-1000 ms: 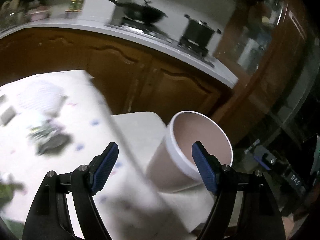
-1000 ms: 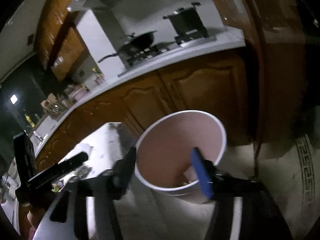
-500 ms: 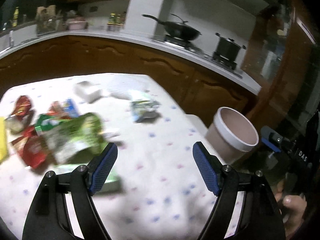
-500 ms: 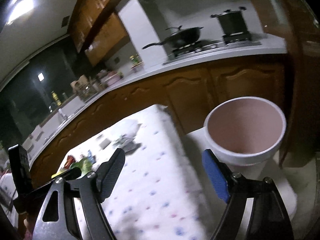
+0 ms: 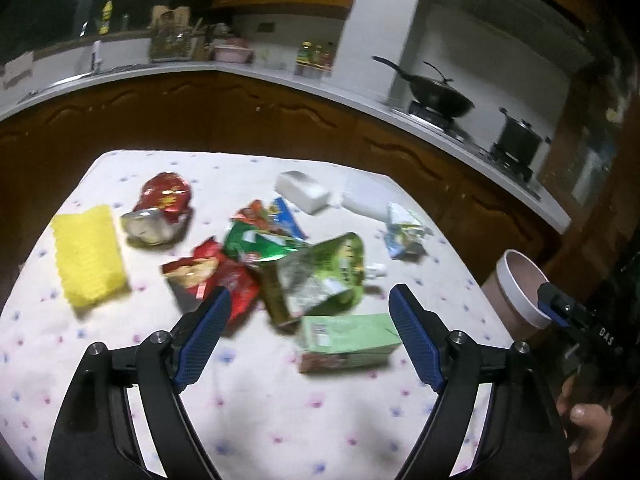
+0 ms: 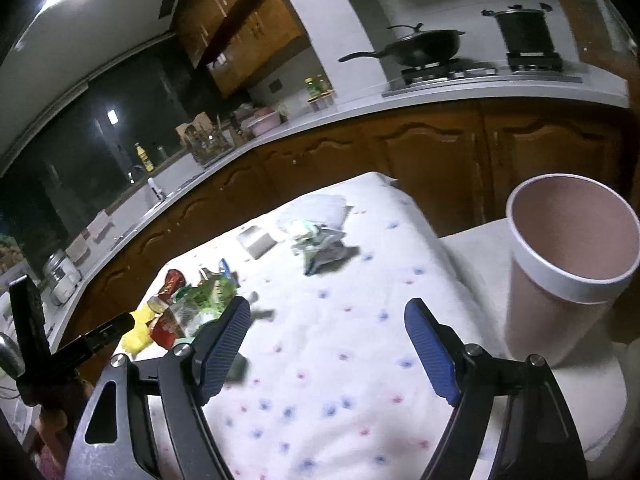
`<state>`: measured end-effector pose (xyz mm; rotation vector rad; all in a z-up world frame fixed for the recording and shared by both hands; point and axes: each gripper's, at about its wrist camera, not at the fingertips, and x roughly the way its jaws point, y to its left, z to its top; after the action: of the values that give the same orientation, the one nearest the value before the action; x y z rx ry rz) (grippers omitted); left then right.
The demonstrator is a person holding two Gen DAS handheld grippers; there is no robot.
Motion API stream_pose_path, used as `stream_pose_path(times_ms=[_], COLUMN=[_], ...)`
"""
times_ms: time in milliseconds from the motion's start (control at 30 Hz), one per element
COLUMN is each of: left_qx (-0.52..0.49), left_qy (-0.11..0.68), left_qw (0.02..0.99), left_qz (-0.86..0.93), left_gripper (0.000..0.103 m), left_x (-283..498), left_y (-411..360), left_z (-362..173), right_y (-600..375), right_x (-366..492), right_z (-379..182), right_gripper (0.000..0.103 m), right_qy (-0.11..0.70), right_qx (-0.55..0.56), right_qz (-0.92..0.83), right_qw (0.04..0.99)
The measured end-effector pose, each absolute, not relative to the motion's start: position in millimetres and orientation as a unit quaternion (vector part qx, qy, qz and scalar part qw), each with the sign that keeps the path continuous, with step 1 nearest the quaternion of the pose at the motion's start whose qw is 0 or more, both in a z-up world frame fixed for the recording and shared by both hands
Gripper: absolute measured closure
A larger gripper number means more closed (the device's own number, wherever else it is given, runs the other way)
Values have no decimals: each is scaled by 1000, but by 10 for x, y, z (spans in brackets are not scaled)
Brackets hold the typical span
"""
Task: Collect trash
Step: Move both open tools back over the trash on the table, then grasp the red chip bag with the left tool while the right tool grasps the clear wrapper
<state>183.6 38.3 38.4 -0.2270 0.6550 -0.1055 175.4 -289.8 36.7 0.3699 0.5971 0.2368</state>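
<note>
Lying scattered across the middle of the left wrist view, the trash covers a white dotted tablecloth (image 5: 280,420): a crumpled green foil bag (image 5: 320,276) sits at the centre, touching a flat green carton (image 5: 348,342) just below it and red snack wrappers (image 5: 212,276) to its left. A crushed red can (image 5: 160,212) lies in the upper left of the pile, beside a yellow ridged sponge (image 5: 90,254) at the left edge. A white block (image 5: 302,192) and a small crumpled pack (image 5: 404,232) lie toward the upper right. The pink bin (image 6: 572,264) with a white rim stands at the right of the right wrist view, off the table's edge on a white stool (image 6: 600,400).

Above the carton, the left gripper (image 5: 308,336) has its jaws opening wide, with nothing pressed between them. The right gripper (image 6: 328,344) hangs over bare cloth, jaws spread wide and empty. Behind, a dark wok (image 6: 424,46) and pot (image 6: 524,32) sit on the stove.
</note>
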Motion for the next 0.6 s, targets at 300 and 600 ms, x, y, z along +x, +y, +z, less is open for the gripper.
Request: stream_pose_path(times_ms=[300,600], left_qx=[-130,-142], left_qy=[331,360], left_qw=[935,922], left_qz=[-15,8], left_gripper=[19,19], left_x=[1905,2121], left_y=[730,912], left_z=[270,60], right_y=[-2644,-2509], right_x=[1974,2274], right_z=[369,324], right_gripper=[22,22], right_qy=[301,313], right_qx=[168,159], right_qz=[135,140], right_qw=[929,926])
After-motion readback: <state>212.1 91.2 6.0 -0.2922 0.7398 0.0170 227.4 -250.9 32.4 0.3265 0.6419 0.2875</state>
